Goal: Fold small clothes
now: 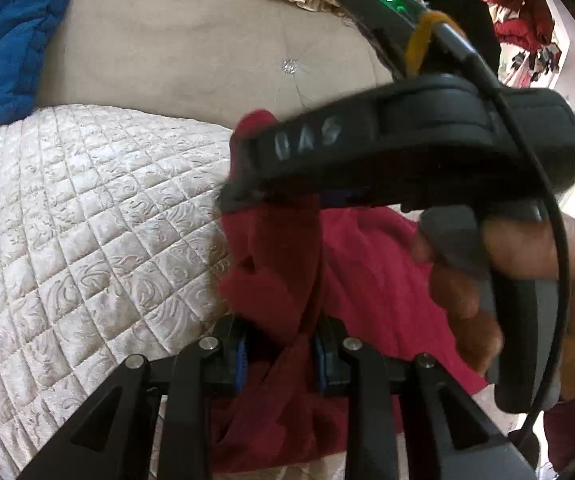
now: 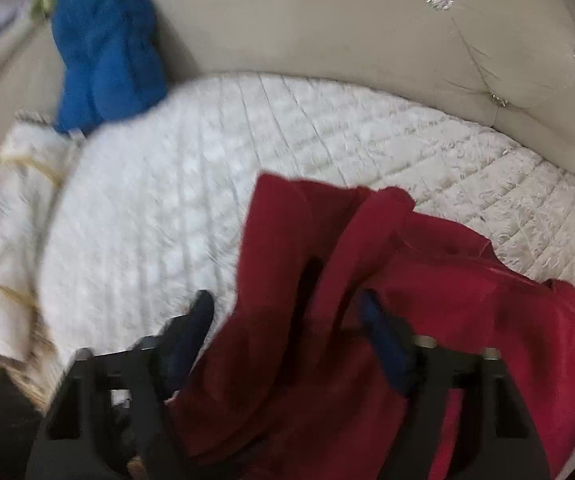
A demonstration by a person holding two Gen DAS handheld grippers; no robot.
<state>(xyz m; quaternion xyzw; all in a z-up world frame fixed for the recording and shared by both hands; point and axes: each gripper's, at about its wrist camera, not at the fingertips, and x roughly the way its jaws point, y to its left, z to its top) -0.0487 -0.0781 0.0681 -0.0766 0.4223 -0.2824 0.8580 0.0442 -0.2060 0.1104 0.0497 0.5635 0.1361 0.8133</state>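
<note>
Jaws of the left gripper [image 1: 279, 354] are narrowly parted, pinching a bunched fold of the red garment [image 1: 367, 272]. The right gripper [image 2: 287, 324] stands wider, cloth bunched between its fingers; grip unclear. The garment lies on the quilted cover [image 2: 167, 200], near its front edge.

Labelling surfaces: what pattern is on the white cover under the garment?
Diamond-quilted cream bedspread with swirl embossing under the dark red garment; clearest in left wrist view.
</note>
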